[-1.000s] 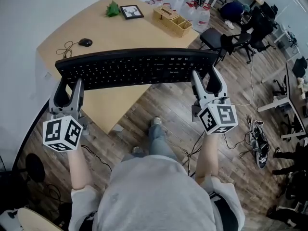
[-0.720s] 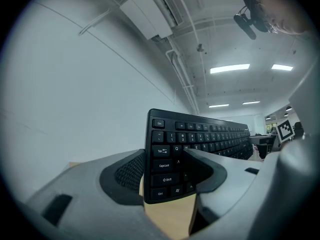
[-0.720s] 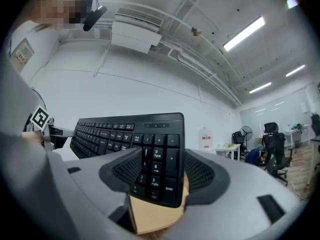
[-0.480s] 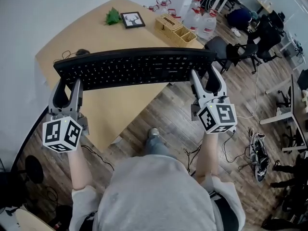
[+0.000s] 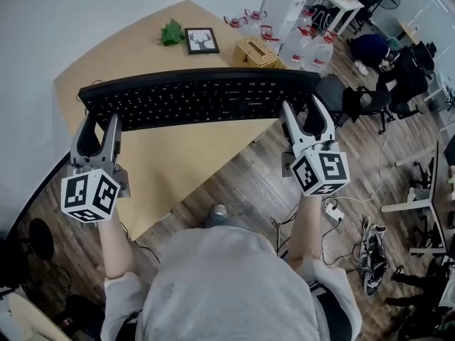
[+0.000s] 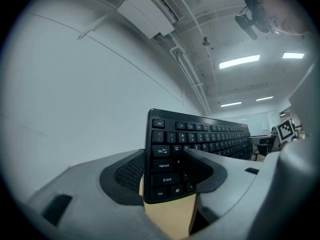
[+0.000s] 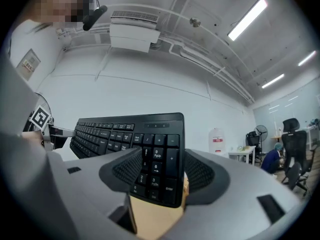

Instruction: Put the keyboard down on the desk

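A long black keyboard (image 5: 195,98) hangs in the air above the near edge of the light wooden desk (image 5: 135,45), keys tilted towards me. My left gripper (image 5: 98,123) is shut on the keyboard's left end (image 6: 167,159), by the Ctrl and Shift keys. My right gripper (image 5: 304,116) is shut on its right end (image 7: 160,159), over the number pad. The keyboard spans the width between both grippers and hides part of the desk top behind it.
On the desk's far part lie a green plant piece (image 5: 170,31), a framed picture (image 5: 201,40) and a wooden organiser box (image 5: 254,50). Water jugs (image 5: 309,45), office chairs (image 5: 370,94) and cables on the wood floor stand to the right. A white wall borders the left.
Both grippers have carried the keyboard forward over the desk. The mouse and its cable seen earlier on the desk are now hidden behind the keyboard.
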Demonstrator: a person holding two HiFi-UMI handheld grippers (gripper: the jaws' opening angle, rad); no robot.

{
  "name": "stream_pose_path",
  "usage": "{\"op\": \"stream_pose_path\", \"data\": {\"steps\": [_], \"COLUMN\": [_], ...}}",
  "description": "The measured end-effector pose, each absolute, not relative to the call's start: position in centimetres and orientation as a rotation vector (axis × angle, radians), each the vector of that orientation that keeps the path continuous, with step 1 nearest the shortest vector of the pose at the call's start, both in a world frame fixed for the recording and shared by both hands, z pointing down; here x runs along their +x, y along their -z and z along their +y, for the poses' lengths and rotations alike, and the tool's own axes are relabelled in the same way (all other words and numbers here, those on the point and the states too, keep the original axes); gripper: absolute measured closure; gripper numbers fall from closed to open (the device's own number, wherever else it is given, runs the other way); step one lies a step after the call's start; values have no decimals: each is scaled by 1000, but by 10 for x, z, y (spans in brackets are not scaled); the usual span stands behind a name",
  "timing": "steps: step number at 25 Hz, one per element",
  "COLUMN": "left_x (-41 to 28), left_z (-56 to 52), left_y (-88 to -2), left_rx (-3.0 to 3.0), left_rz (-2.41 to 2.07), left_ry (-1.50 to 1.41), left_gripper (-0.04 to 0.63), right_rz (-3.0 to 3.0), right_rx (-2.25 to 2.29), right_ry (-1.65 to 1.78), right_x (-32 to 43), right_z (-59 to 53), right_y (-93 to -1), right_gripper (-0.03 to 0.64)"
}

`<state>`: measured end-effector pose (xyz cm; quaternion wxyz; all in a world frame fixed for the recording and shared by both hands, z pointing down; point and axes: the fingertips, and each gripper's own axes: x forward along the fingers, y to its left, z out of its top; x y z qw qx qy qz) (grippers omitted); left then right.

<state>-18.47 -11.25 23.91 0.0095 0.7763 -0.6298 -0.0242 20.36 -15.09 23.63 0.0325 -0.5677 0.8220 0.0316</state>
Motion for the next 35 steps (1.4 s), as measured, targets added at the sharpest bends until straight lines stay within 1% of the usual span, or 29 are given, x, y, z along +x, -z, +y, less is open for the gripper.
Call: {"op": "stream_pose_path", "data": {"steps": [5,12,28,35], "left_x": [-177,-185,-182,-217], "left_z": [-163,-185,-190,-260], "left_y": [-255,-261,-275,-331], "left_rx": [2400,2343,2223,2180], "left_rz": [-1998,-2027,-2037,-1968], "left_ry": [83,59,-87,-143], "left_gripper": [364,364,364,364], "right_rz": [2557,2604,2696,2738], "right_rx": [-1717,-1676,-1643,-1701], "right_ry": [-98,-64,132,244], "right_x": [210,200,199,165], "right_z": [-212,-249,-274,-338], "right_y": [-251,-257,-287,-341], "right_gripper": [362,362,362,362]}}
